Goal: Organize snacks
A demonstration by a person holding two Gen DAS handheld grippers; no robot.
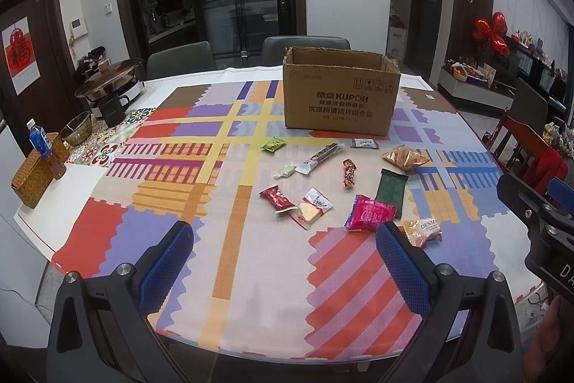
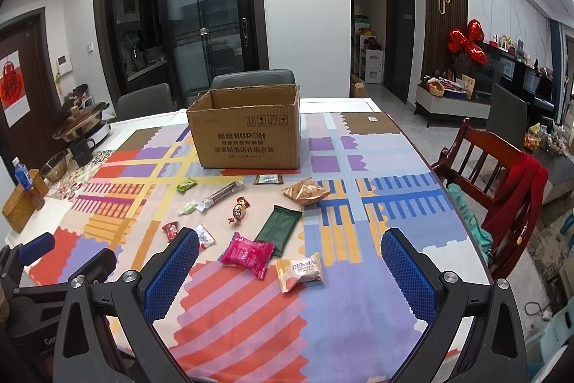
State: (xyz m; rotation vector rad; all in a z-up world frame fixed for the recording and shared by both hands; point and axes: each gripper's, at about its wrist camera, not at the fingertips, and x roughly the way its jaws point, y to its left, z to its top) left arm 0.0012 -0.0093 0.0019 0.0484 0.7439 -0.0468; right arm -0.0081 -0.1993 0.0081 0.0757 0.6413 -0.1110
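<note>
We hold left gripper (image 1: 283, 261) and right gripper (image 2: 290, 270) spread, empty. Snacks (image 2: 247, 252) scattered before cardboard box (image 2: 247, 135). Risk, we judge: slick wrappers slipping from pads; neighbours nudged.

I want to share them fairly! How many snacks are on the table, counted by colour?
Green: 3
Red or pink: 3
Orange or gold: 2
Dark: 2
White and yellow: 1
Total: 11
</note>
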